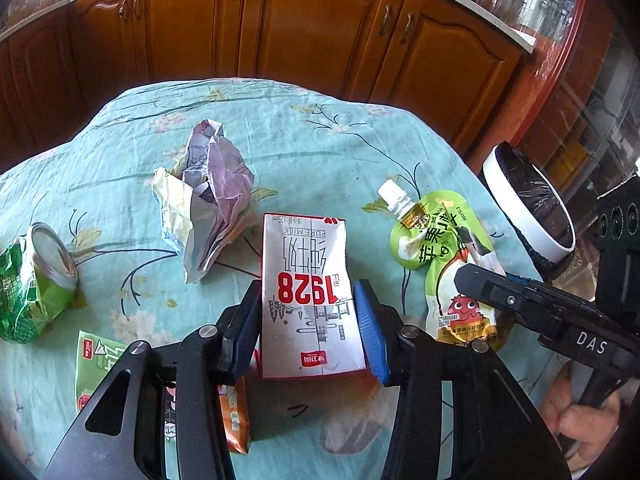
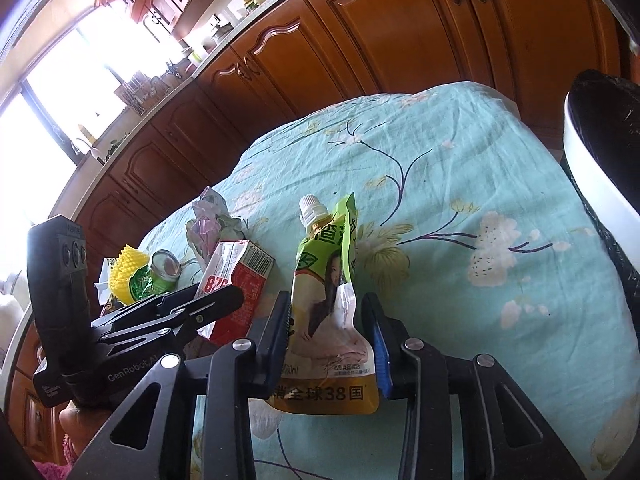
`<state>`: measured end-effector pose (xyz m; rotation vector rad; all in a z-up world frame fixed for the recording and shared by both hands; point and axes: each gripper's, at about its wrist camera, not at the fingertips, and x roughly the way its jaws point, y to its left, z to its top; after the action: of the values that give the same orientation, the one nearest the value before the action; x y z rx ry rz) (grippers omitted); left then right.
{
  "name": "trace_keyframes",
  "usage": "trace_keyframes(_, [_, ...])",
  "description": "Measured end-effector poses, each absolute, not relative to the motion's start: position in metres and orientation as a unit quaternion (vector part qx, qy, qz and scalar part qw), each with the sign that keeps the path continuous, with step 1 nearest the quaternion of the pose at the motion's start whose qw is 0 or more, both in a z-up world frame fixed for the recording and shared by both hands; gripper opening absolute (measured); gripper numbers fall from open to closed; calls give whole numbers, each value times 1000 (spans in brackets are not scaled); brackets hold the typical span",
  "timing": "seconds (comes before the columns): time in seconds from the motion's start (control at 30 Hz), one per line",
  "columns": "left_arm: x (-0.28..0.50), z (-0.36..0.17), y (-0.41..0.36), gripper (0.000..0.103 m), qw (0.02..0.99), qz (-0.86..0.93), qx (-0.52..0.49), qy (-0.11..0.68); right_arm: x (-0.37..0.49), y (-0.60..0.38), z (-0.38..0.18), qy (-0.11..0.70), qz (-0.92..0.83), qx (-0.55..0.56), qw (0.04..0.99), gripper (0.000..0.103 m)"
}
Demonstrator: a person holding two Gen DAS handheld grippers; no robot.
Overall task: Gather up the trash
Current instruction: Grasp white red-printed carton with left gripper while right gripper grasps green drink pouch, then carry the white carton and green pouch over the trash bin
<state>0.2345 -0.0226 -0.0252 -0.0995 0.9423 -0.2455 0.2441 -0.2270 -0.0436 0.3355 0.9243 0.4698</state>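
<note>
A white and red milk carton [image 1: 308, 264] sits between the blue pads of my left gripper [image 1: 308, 294], which press on both of its sides. In the right wrist view the carton [image 2: 240, 280] tilts up off the teal flowered tablecloth [image 2: 460, 168]. A crumpled green and yellow spout pouch [image 2: 328, 280] stands between the fingers of my right gripper [image 2: 326, 304], and both pads touch its lower edges. In the left wrist view the pouch [image 1: 424, 232] lies just right of the carton, partly under the right gripper's fingers [image 1: 500, 292].
A white bin with a black liner [image 1: 528, 216] stands at the table's right edge. Crumpled paper [image 1: 212, 200], a crushed green can [image 1: 36, 276], a green wrapper [image 1: 92, 360] and an orange wrapper [image 1: 236, 412] lie on the cloth. Wooden cabinets [image 1: 320, 20] stand behind.
</note>
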Motion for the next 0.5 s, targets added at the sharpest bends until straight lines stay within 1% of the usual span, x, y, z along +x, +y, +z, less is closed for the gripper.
trace_keyframes(0.23, [220,-9,-34,44,889,-134,-54,434,235,-242,-36,427,218,176,860,31])
trace_keyframes(0.3, [216,-3,-38,44,891,-141,-54,429,232,-247,-33,422,215,181,862,26])
trace_keyframes(0.5, [204,7,-50,43,892,-161,-57,419,222,-259,-24,408,206,181,871,25])
